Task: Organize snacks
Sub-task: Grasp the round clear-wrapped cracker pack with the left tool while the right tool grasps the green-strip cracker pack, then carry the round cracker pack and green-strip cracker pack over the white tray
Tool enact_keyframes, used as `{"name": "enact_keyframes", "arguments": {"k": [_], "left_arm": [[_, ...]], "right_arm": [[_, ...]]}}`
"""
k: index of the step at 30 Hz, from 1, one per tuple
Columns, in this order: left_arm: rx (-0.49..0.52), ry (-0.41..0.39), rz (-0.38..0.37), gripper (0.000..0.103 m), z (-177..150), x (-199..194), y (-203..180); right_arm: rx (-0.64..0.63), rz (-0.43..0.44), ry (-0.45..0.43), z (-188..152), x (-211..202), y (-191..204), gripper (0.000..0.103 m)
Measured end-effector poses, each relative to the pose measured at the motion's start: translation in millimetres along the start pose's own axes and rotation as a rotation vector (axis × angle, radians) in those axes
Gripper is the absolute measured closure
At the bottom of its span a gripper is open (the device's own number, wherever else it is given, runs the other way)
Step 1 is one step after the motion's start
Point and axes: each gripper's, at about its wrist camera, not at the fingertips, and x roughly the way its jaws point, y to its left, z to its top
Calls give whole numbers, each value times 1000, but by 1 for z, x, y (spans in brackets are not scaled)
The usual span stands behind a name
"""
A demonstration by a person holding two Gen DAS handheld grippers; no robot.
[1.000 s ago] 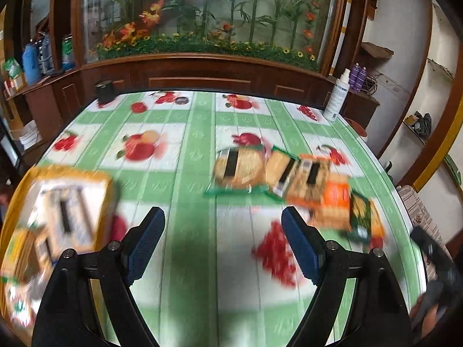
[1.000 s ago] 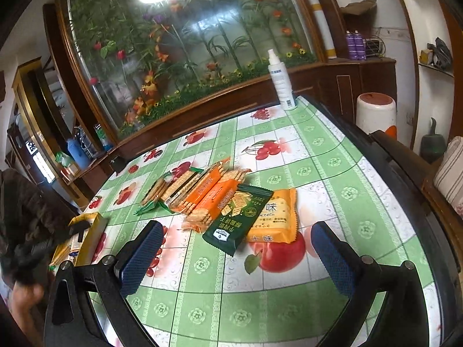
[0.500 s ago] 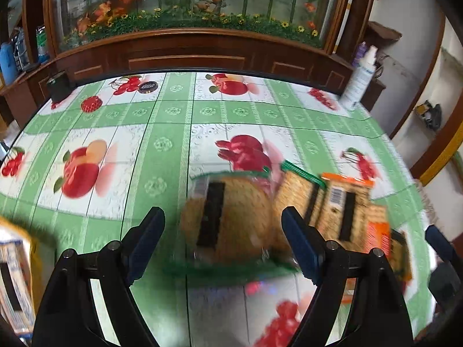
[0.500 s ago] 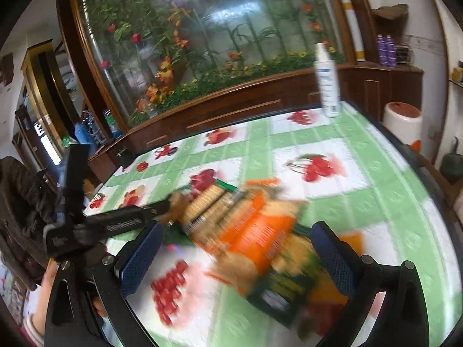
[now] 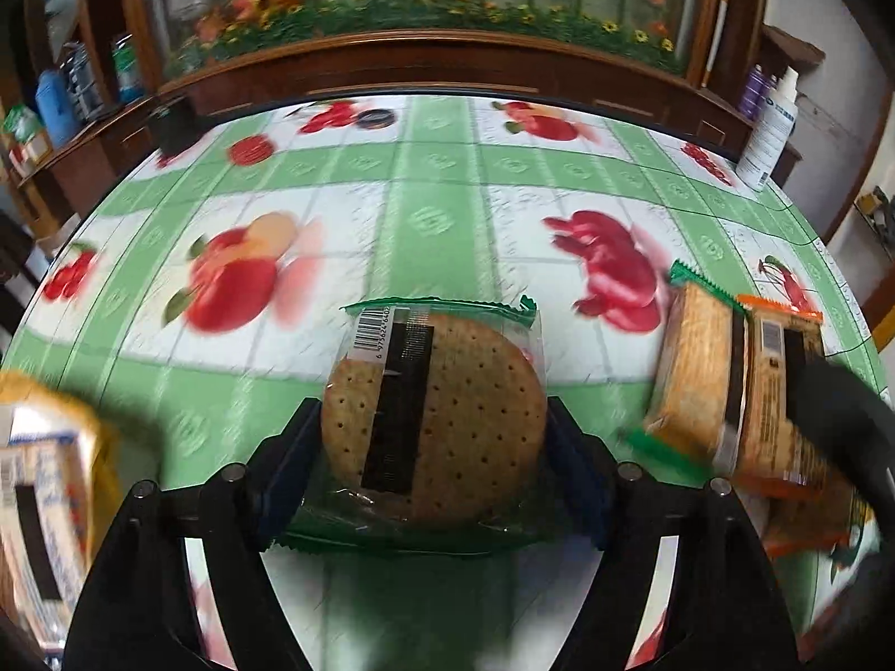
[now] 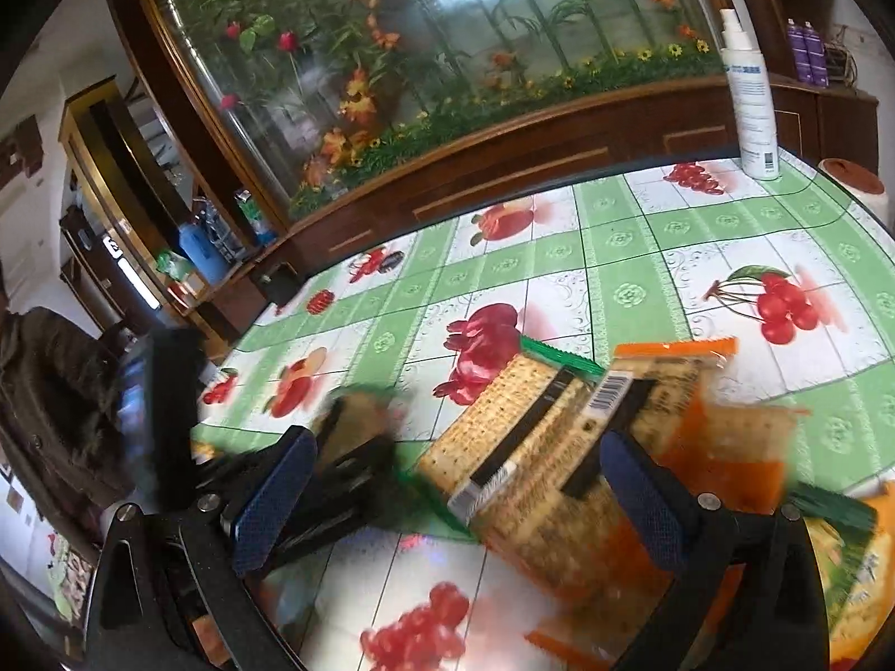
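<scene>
My left gripper point(image 5: 433, 464) is open, one finger on each side of a round cracker pack point(image 5: 433, 419) in clear green-edged wrap lying on the green fruit-print tablecloth point(image 5: 436, 212). My right gripper point(image 6: 456, 497) is open above a row of cracker packs point(image 6: 537, 447): a green-edged pack and orange packs point(image 6: 721, 447) lie between and beyond its fingers. In the left wrist view the same packs point(image 5: 733, 391) lie to the right. The left gripper shows blurred in the right wrist view point(image 6: 347, 481).
A yellow box of snacks point(image 5: 45, 509) sits at the left table edge. A white spray bottle point(image 6: 749, 95) stands at the far right of the table. A dark wooden cabinet point(image 5: 447, 61) with a flower display runs behind the table.
Both grippers have moved forward and down to the snacks. The left one now straddles the round cracker pack; the right one has closed in over the rectangular packs.
</scene>
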Motion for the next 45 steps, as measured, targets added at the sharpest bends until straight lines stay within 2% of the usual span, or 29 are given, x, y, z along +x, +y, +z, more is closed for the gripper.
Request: {"name": "enact_keyframes", "arguments": {"k": [5,9,12,14,16,17,19,20,24,30,39,42,45], "left_arm": [[-8,27,18,26,-14,-12,13],[-22,44,13,26,-23,-18,22],[-21,46,8,26,-28,-21,22],[-13,45,11,26,-29,-21,21],[-11,46,8,26,-31,-23,20],[-9,46,7,26,-32,-23,20],[-7,45,5,26,-33,-24,20],[-4,46,3,26,-34,-25,20],[-1,42,-7,27,-41,-31,19],[-19,10,-50,27,-55,-48,23],[-70,-93,-96,27,-85,-113,33],[-83,-128,-100,27,-97,-139,36],[-86,-154,-72,27,-108,-159,44]], "right_arm": [[-32,-77,46,3,25,16,4],[-133,-257,100,1,45,34,4],[-152,-324,120,4,57,37,2],[-218,-393,150,2,70,44,2],[-254,-373,209,-2,81,49,9],[-256,-358,225,-3,82,48,22],[-256,-327,224,-6,75,47,30],[-261,-317,221,-8,72,47,40],[-258,-260,212,-19,52,48,51],[-250,-159,177,-34,12,53,55],[-177,-20,72,-49,-73,52,55],[-139,54,42,-57,-95,51,55],[-124,92,34,-64,-105,55,55]]}}
